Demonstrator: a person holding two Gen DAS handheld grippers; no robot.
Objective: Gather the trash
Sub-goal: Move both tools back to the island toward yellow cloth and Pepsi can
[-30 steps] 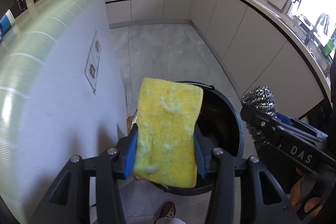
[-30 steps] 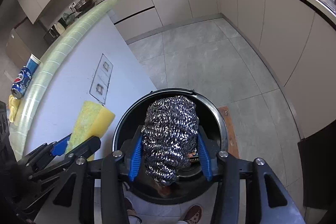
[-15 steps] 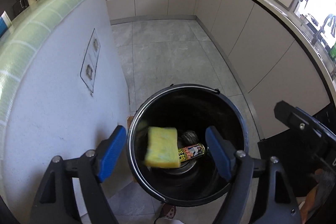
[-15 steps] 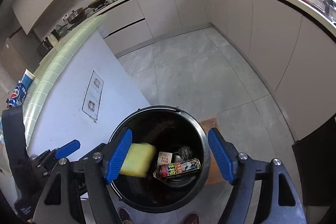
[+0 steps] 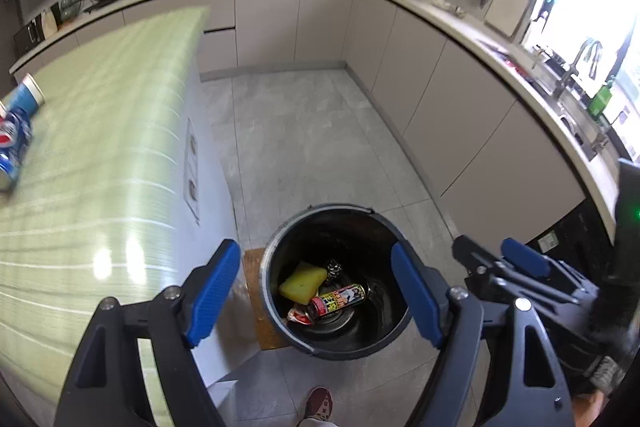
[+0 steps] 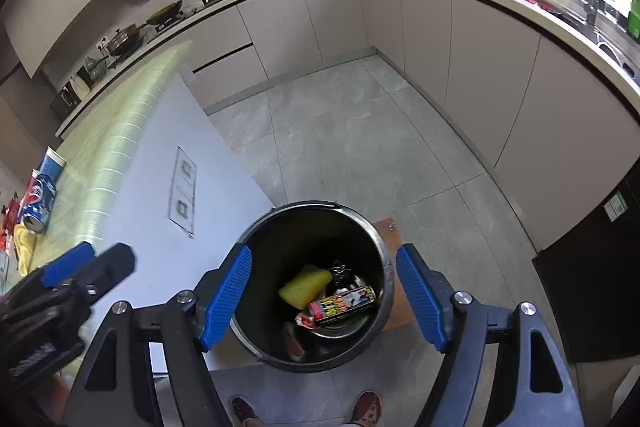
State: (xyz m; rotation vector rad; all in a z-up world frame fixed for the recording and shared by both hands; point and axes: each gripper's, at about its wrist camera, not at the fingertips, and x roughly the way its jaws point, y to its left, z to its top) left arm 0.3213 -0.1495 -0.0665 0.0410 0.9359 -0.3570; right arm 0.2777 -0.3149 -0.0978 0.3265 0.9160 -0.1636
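Both grippers hung over the black bin (image 5: 280, 327) on the floor, just beside the end of the desk (image 5: 100, 147). The left gripper (image 5: 316, 291) had just let its jaws spread, and they stood wide apart with nothing between them. The right gripper (image 6: 324, 297) had done the same and was likewise empty. Down in the bin lay the yellow sponge (image 5: 303, 279), resting against a drink can (image 5: 337, 301) with a red end. The steel scourer (image 6: 340, 271) sat behind them, mostly in shadow. On the desk's green-tiled top, near its far left edge, a blue soda can (image 6: 39, 201) lay on its side beside a blue paper cup (image 6: 52, 163). The person's shoes (image 6: 366, 407) showed at the bin's near side.
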